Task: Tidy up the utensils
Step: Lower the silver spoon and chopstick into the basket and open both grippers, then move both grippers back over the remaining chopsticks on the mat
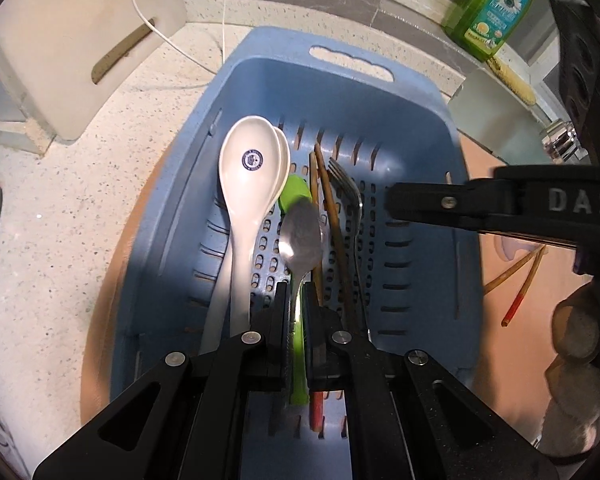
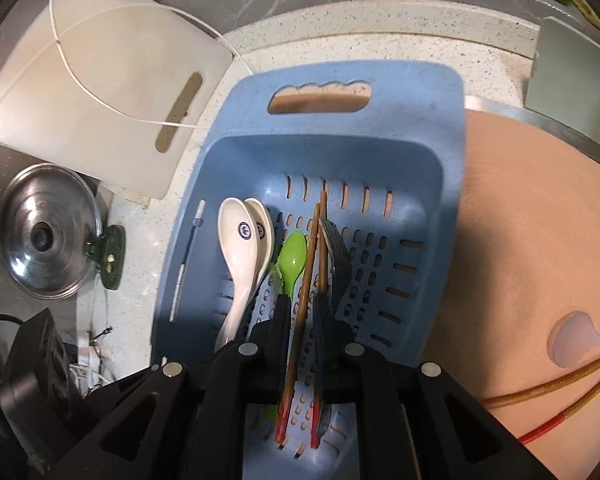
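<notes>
A blue slotted basket [image 1: 420,120] [image 2: 440,184] holds two white ceramic spoons [image 1: 246,184] [image 2: 240,248], a green plastic spoon [image 1: 294,196] [image 2: 293,258], brown chopsticks [image 1: 332,208] [image 2: 320,232] and a metal fork [image 1: 346,184] [image 2: 336,248]. My left gripper [image 1: 296,292] is shut on a metal spoon [image 1: 302,236], held just above the basket floor. My right gripper [image 2: 302,304] is narrowed around a chopstick [image 2: 300,312] inside the basket; contact is unclear. It also shows in the left wrist view [image 1: 392,204].
A peach mat [image 2: 532,248] to the right holds a pair of red-tipped chopsticks [image 1: 520,284] [image 2: 560,412] and a translucent spoon [image 2: 572,336]. A white cutting board [image 1: 80,32] [image 2: 100,112], a pot lid [image 2: 44,236] and a green bottle [image 1: 492,8] stand around.
</notes>
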`<state>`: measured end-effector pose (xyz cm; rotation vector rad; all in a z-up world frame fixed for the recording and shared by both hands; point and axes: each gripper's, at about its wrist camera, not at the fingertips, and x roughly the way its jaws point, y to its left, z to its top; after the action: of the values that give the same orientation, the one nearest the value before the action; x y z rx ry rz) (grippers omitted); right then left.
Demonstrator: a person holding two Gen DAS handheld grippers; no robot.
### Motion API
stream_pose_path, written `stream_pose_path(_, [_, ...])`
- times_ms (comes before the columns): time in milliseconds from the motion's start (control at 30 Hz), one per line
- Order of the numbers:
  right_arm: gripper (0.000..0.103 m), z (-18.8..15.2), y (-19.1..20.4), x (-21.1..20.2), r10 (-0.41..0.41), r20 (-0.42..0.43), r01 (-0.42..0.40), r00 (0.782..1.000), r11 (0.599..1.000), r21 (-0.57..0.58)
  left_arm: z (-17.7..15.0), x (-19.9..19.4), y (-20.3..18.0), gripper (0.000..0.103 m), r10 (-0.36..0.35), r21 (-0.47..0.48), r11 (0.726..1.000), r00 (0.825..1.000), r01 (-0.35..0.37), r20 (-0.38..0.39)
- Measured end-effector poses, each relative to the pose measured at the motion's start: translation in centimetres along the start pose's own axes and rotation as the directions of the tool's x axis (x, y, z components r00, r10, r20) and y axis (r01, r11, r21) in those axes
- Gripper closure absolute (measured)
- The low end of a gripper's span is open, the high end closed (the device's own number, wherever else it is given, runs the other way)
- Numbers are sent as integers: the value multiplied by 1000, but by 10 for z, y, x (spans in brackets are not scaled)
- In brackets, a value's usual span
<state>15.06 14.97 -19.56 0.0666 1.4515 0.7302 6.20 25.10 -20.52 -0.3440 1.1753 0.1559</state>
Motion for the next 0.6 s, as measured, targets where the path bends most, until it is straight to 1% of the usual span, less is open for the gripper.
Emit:
stream_pose_path(100, [92, -7, -7, -21, 28, 27, -28, 999, 1000, -13, -3, -16, -1, 98, -7, 6, 1000, 999, 6, 33])
stream_pose_path(167, [92, -13, -17, -37, 59, 43, -59, 997, 998, -5, -5, -25, -4, 98, 1, 18, 1000, 999, -2, 53])
stream_pose_path(233, [89, -20, -27, -56, 79, 66, -79, 995, 997, 1, -7, -37, -8, 98, 3, 29, 1000, 997, -5, 78])
stream_pose_path(267, [86, -25, -32, -67, 85, 86, -85, 993, 996, -8, -8, -42, -10, 98, 4, 36, 999, 996, -7, 91])
stream_pose_path(367, [83, -36, -45, -97, 78, 142, -72, 987, 996, -47, -10, -58, -24, 98, -9, 57, 998, 992, 2, 127])
stream_pose_path(433, [75, -47, -60, -121, 76, 187, -63, 979, 995, -72, -13, -68, -36, 98, -18, 87, 996, 989, 5, 150])
stream_pose_path(467, [66, -53, -69, -134, 77, 214, -62, 974, 995, -77, -15, -72, -43, 98, -24, 101, 995, 987, 8, 160])
stream_pose_path(500, [60, -59, -79, -146, 78, 237, -62, 968, 995, -76, -16, -75, -51, 98, -32, 118, 993, 986, 12, 166])
stream_pose_path(600, [58, -72, -107, -172, 57, 294, -43, 954, 998, -54, -18, -76, -80, 98, -68, 170, 985, 983, 39, 171])
